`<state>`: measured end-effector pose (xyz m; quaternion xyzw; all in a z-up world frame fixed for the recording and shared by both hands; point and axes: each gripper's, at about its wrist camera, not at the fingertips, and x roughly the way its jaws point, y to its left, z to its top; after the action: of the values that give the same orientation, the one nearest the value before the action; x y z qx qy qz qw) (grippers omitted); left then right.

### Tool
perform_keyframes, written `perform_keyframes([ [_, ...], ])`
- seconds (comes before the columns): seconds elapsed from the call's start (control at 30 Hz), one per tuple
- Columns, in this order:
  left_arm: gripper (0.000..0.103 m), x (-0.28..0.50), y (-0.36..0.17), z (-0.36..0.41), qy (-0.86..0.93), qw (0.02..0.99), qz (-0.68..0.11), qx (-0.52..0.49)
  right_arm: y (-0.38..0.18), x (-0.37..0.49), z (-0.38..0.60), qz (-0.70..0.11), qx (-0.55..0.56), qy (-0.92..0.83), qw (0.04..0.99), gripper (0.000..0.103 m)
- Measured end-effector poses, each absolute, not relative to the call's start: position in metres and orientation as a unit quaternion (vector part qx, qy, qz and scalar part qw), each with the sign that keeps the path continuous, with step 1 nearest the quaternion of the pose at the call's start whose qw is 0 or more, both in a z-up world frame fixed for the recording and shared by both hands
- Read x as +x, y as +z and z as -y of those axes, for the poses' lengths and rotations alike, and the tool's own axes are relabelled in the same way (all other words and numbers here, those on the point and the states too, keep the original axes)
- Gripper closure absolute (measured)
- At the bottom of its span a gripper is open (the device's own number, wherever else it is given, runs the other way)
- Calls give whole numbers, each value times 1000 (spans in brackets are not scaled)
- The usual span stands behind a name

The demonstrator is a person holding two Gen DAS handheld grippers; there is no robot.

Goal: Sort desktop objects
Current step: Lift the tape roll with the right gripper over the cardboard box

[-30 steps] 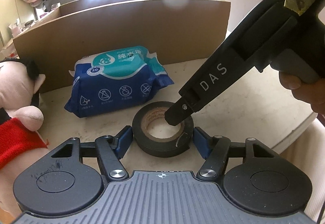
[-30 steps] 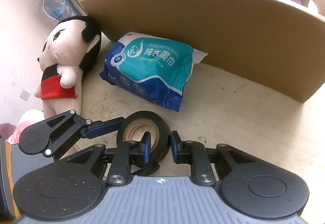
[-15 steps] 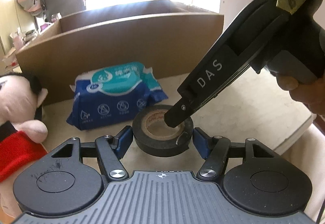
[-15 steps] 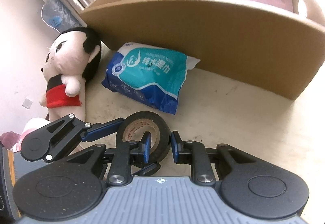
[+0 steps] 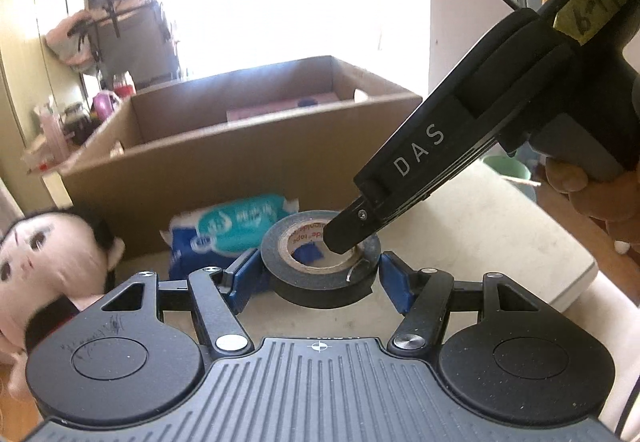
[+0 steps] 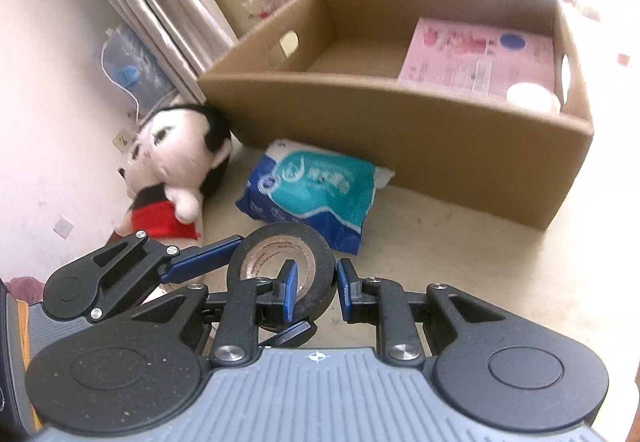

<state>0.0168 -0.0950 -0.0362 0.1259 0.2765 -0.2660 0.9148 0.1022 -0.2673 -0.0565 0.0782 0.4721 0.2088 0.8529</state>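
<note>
**Tape roll leaves the table as both tools rise toward the box**

The black tape roll (image 5: 320, 282) has come up off the table (image 6: 460, 242) in the last second. Both cameras now sit higher, and the inside of the cardboard box (image 6: 400, 121), hidden a second ago behind its front wall, is open to view. By that reading the pick-up is done, and carrying the roll over the wall is what remains.

From the left: one doll (image 6: 176, 149) in a red top lies against the box's corner. One blue pack of wipes (image 6: 316, 181) rests just in front of the box wall; neither has shifted. One tape roll hangs in front of them, tipped up on edge in the right wrist view.

The left gripper (image 5: 318, 282) straddles the roll's outer sides with its jaws wide. Whether its pads press or merely flank the roll cannot be told from this angle. The right gripper (image 6: 316, 290) has one finger through the hole and one outside, closed on the roll's wall.

At right, the one box holds a single pink packet (image 6: 480, 57) and one white round item (image 6: 530, 97), possibly a cup.
</note>
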Motion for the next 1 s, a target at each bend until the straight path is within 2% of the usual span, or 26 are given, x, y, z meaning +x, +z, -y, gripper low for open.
perform_keyframes([
  [0.4,38,43,2,106,-269,931,-207,136,-3,111,291,-409,98,209,883,80],
  [0.7,38,88,24,129,-282,932,-170,153,21,155,317,-386,112,200,894,79],
  [1.0,38,167,8,153,-318,910,-237,124,1,230,341,-452,99,182,868,79],
])
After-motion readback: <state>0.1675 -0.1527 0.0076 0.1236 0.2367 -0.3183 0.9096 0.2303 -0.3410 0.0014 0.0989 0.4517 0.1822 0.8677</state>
